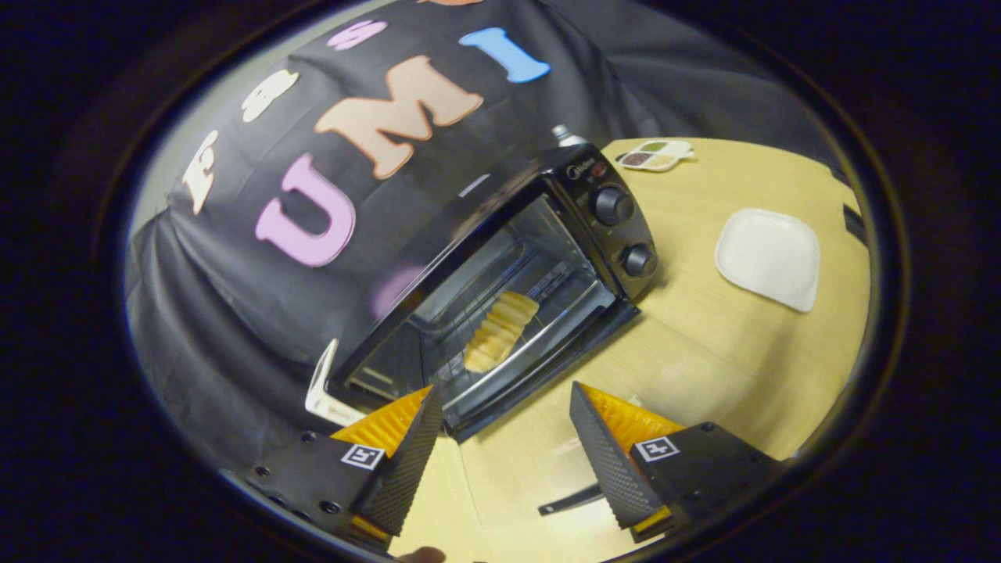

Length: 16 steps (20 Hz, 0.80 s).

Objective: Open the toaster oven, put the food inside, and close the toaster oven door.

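Our tongs (500, 422) stand released and grasping nothing, fingers apart over the pale wooden bench (704, 352). Just ahead of them we see the black toaster oven (547, 234) with its glass door closed, the ridged yellow pastry (500, 330) lying inside on the rack. A white square plate (768, 256) sits beside the oven, well apart.
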{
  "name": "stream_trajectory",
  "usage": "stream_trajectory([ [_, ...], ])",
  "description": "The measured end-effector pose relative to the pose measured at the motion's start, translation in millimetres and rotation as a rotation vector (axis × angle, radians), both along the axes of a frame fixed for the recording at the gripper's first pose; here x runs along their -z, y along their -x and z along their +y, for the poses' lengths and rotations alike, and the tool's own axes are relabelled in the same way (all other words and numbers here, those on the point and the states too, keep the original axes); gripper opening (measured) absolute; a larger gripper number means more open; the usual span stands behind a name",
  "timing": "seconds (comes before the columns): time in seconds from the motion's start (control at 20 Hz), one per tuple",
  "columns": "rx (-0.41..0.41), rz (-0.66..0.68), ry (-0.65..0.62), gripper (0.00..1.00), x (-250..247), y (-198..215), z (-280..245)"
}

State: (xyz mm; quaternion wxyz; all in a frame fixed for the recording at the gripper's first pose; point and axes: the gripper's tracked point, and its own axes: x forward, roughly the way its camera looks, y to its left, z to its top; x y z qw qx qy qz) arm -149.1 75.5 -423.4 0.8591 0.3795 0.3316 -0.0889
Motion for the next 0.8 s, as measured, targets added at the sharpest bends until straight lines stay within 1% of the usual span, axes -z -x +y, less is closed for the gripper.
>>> stream_trajectory([
  [0.15, -0.116, 0.019, 0.054, 1.0, 2, 26, 5],
  [0.35, -0.215, 0.069, 0.142, 1.0, 13, 64, 0],
  [0.5, -0.301, 0.099, 0.183, 1.0, 23, 87, 3],
  [0.8, -0.443, 0.172, 0.293, 1.0, 54, 114, 6],
])
